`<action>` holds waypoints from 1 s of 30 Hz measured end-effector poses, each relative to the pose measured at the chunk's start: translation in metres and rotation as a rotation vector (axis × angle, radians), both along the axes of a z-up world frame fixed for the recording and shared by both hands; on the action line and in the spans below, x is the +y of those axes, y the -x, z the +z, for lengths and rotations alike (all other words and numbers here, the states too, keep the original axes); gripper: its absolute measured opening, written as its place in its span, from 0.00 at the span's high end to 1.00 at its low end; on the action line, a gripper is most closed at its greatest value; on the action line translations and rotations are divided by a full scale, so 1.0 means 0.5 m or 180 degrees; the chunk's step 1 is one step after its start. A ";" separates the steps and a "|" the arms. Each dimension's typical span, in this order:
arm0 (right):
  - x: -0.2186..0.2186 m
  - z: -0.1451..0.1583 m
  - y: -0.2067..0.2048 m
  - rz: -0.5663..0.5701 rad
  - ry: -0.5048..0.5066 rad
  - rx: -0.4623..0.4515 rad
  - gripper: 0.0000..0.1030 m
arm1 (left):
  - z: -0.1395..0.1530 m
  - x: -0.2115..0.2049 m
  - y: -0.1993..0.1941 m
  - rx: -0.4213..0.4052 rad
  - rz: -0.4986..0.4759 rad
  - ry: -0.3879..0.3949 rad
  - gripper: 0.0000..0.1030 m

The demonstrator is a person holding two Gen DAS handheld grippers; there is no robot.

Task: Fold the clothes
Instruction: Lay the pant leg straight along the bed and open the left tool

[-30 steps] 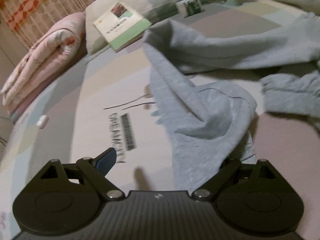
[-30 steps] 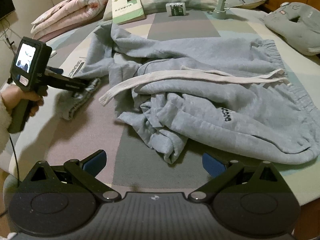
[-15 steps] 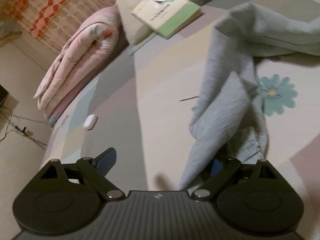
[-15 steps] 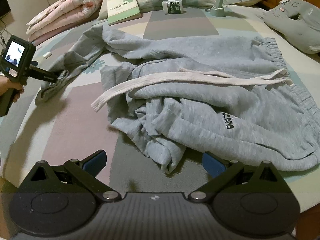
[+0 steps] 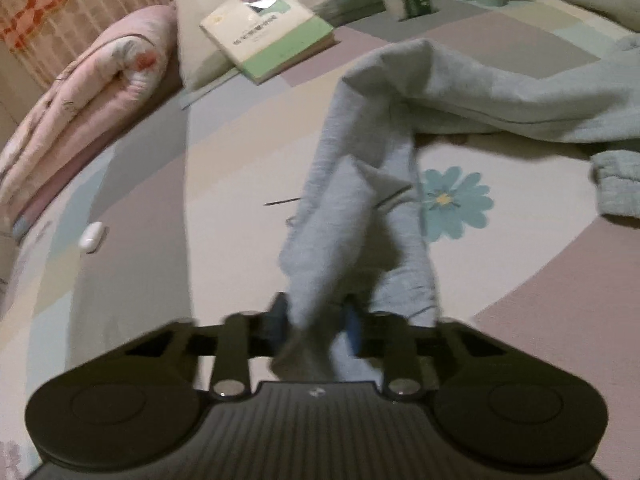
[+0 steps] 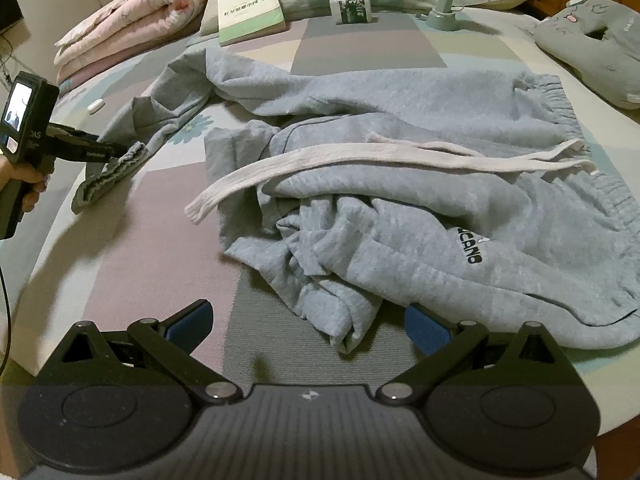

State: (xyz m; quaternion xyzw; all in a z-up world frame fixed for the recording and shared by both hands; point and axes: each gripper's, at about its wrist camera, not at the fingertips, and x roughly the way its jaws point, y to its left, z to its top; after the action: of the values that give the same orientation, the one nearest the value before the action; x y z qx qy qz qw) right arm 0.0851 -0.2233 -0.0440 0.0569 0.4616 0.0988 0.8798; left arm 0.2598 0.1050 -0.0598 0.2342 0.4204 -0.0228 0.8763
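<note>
Left gripper pinches sweatpants leg cuff, lower center. Right gripper spread wide, empty. Book, rolled quilt upper left.

Dim, warm indoor lighting in both views, with soft shadows under the grey sweatpants; the left wrist view is motion-blurred, worst near the left gripper, and fisheye distortion bends the bed at all edges.

sweatpants: grey-blue | drawstring: white | quilt: pink floral
</note>
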 end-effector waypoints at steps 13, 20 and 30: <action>-0.001 0.018 -0.010 0.0000 0.0000 -0.0085 0.00 | 0.091 0.079 -0.094 -0.0402 0.0359 -0.0533 0.95; 0.009 0.019 -0.026 -0.0009 0.0070 -0.0088 0.00 | 0.137 0.118 -0.174 -0.0681 0.0545 -0.0760 0.95; 0.028 0.014 -0.045 -0.0011 0.0206 -0.0027 0.00 | 0.112 0.147 -0.210 -0.0671 0.0627 -0.0639 0.84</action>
State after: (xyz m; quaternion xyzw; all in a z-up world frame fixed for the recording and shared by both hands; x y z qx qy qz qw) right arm 0.1075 -0.2094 -0.0372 0.0288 0.4606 0.0824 0.8833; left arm 0.3647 0.1783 -0.0038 0.2794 0.3473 0.1299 0.8857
